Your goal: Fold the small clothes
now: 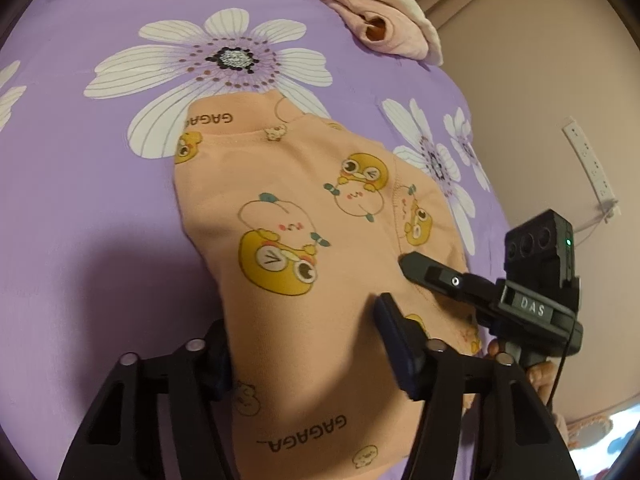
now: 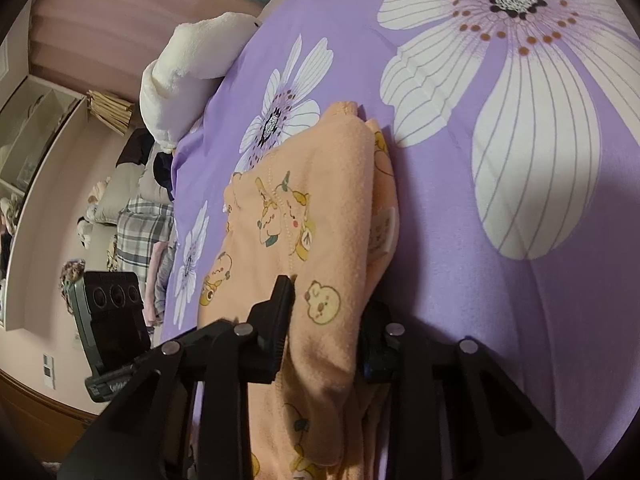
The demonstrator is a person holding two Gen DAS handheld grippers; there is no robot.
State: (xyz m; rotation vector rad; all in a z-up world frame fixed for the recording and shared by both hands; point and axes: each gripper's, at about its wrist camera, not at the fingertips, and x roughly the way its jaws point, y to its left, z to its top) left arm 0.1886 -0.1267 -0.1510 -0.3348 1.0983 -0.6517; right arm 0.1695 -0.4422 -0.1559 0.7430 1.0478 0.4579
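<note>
A small peach garment [image 1: 304,216] printed with yellow ducks and "GAGAGA" lies on the purple flowered bed sheet [image 1: 80,208]. My left gripper [image 1: 304,344] is open wide, its fingers straddling the garment's near part. My right gripper shows in the left wrist view [image 1: 404,264] at the garment's right edge, its upper finger lying on the cloth. In the right wrist view the right gripper [image 2: 328,312] is shut on a raised fold of the garment [image 2: 320,200], cloth bunched between its fingers. A white care label [image 2: 382,232] shows on the layer beneath.
A pink and cream cloth heap [image 1: 380,20] lies at the sheet's far edge. A white plush item [image 2: 188,68] sits at the bed's edge. Checked bedding [image 2: 140,232], shelves [image 2: 36,128] and a power strip [image 1: 592,168] lie beyond the bed.
</note>
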